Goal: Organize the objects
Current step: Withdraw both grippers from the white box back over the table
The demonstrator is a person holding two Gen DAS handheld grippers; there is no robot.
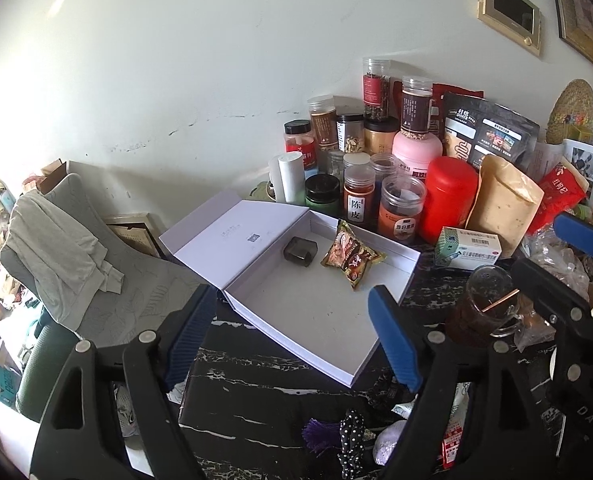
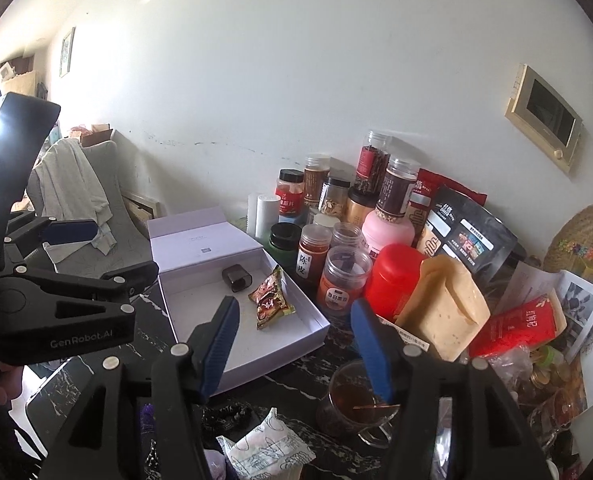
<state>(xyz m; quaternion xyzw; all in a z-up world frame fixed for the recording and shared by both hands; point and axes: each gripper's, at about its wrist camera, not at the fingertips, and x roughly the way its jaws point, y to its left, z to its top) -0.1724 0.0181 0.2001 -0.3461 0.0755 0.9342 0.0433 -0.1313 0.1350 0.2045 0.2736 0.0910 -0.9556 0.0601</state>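
Note:
An open white box (image 1: 320,320) (image 2: 200,304) lies on the black marble table (image 1: 256,400), lid folded back to the left. Inside it lie a small dark case (image 1: 301,251) (image 2: 237,277) and a brown snack packet (image 1: 350,256) (image 2: 269,300). My left gripper (image 1: 292,344) is open and empty, hovering over the box's near edge. My right gripper (image 2: 292,344) is open and empty above the box's right corner and a glass mug (image 2: 356,400). The left gripper also shows at the left of the right wrist view (image 2: 96,252).
Several jars, bottles and pouches crowd the back right by the wall: a red canister (image 1: 450,200), a tan pouch (image 1: 504,208), a medicine carton (image 1: 468,249). The glass mug of dark tea (image 1: 484,308) stands right of the box. Small items (image 1: 352,440) lie at the table's front. A chair with cloth (image 1: 64,248) stands left.

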